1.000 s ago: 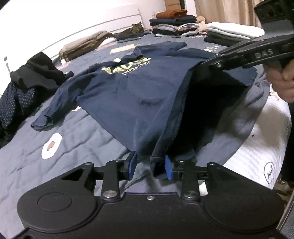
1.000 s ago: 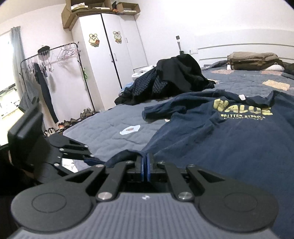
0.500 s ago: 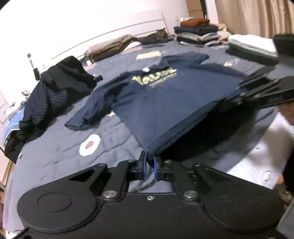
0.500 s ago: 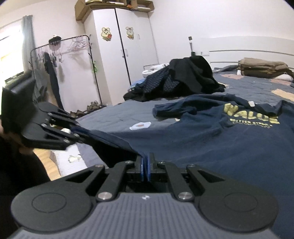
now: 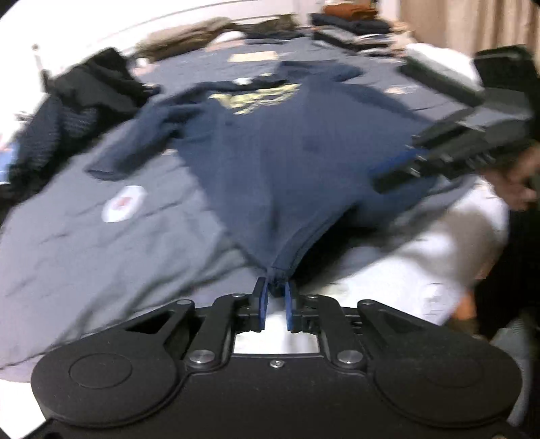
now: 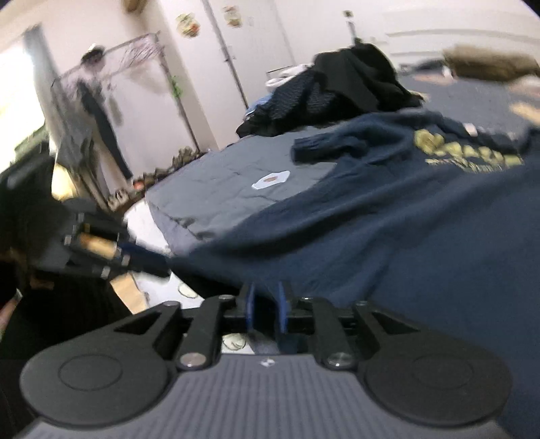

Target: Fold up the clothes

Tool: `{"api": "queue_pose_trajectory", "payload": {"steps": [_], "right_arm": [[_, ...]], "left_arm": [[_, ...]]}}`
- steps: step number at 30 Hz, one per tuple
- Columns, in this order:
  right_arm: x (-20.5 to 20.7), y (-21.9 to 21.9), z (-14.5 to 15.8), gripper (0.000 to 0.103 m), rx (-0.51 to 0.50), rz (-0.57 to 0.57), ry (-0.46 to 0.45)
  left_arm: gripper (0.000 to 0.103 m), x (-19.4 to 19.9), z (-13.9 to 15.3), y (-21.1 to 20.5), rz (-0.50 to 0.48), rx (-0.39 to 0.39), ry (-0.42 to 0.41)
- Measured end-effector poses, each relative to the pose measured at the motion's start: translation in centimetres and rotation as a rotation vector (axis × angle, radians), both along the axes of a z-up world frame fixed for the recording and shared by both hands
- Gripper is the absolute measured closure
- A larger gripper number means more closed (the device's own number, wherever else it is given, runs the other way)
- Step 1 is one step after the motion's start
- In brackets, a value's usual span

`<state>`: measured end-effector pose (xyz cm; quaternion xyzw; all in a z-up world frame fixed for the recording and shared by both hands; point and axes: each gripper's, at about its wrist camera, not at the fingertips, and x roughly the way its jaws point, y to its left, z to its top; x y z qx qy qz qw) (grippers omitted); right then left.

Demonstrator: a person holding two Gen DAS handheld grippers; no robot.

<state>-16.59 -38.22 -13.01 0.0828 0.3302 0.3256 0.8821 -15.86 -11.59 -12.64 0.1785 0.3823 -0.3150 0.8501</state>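
A navy T-shirt [image 5: 276, 148] with yellow lettering lies spread face up on the bed, also shown in the right wrist view [image 6: 388, 216]. My left gripper [image 5: 274, 292] pinches one bottom hem corner, its blue pads slightly apart around the cloth. My right gripper [image 6: 265, 297] holds the other hem corner, pads a little apart with fabric between them. Each gripper shows in the other's view, the right gripper [image 5: 401, 169] at the right, the left gripper [image 6: 141, 260] at the left. The hem is stretched between them over the bed's foot edge. Both views are motion-blurred.
A grey-blue quilt [image 5: 84, 243] covers the bed. A dark clothes heap [image 6: 341, 87] sits at the far left corner. Folded stacks [image 5: 351, 20] lie near the headboard. A wardrobe and clothes rack [image 6: 101, 94] stand beyond the bed.
Both grippers have pulled the hem back toward the bed's foot, drawing the shirt flatter and taut. The left gripper shut on its corner a moment earlier. Both pairs of pads now stand slightly wider.
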Motion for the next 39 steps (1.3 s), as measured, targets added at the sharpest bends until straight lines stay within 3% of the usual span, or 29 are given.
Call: {"api": "queue_pose_trajectory", "payload": {"steps": [1,3,4,7,12,17,21,28,30,34,39], "right_arm": [[-0.2,-1.0,0.3,0.071,0.023,-0.026,0.009],[-0.5,-3.3,0.8,0.064,0.059,-0.084,0.018],[-0.8,-4.3,1.0,0.062,0.069,-0.113,0.015],[-1.7,-7.1,1.4,0.061,0.065,-0.213,0.005],[-3.1,-12.2,0.9,0.06,-0.003,-0.448,0.024],[-5.0,-17.6,0.2,0.06,-0.067,-0.645,0.057],[-6.3,-21.0,-0.6,0.06,-0.101,-0.745,0.086],[-5.9,-23.4,-3.2,0.058,-0.103,-0.776,0.157],[-5.9,-23.6,-4.0,0.058,-0.06,-0.748,0.183],[-5.8,-22.9,-4.8,0.058,-0.077,-0.703,0.185],[-4.8,-23.7,-6.0,0.058,0.044,-0.696,0.232]], "left_arm": [[0.078,-0.2,0.4,0.1,-0.012,-0.029,0.002],[0.064,-0.5,1.2,0.2,-0.023,-0.098,-0.001],[0.062,-0.6,1.8,0.2,-0.026,-0.145,-0.008],[0.062,-0.5,2.7,-0.8,-0.012,-0.255,-0.031],[0.058,1.5,2.5,-5.2,0.022,-0.343,-0.036],[0.055,3.1,1.2,-9.6,0.014,-0.408,-0.026],[0.051,3.3,0.1,-11.4,0.005,-0.408,-0.022],[0.047,2.8,0.4,-13.6,-0.009,-0.436,-0.029],[0.047,2.6,0.4,-14.1,-0.014,-0.439,-0.03],[0.047,2.5,0.3,-14.6,-0.022,-0.436,-0.028],[0.047,2.6,0.1,-15.0,-0.013,-0.421,-0.029]]}}
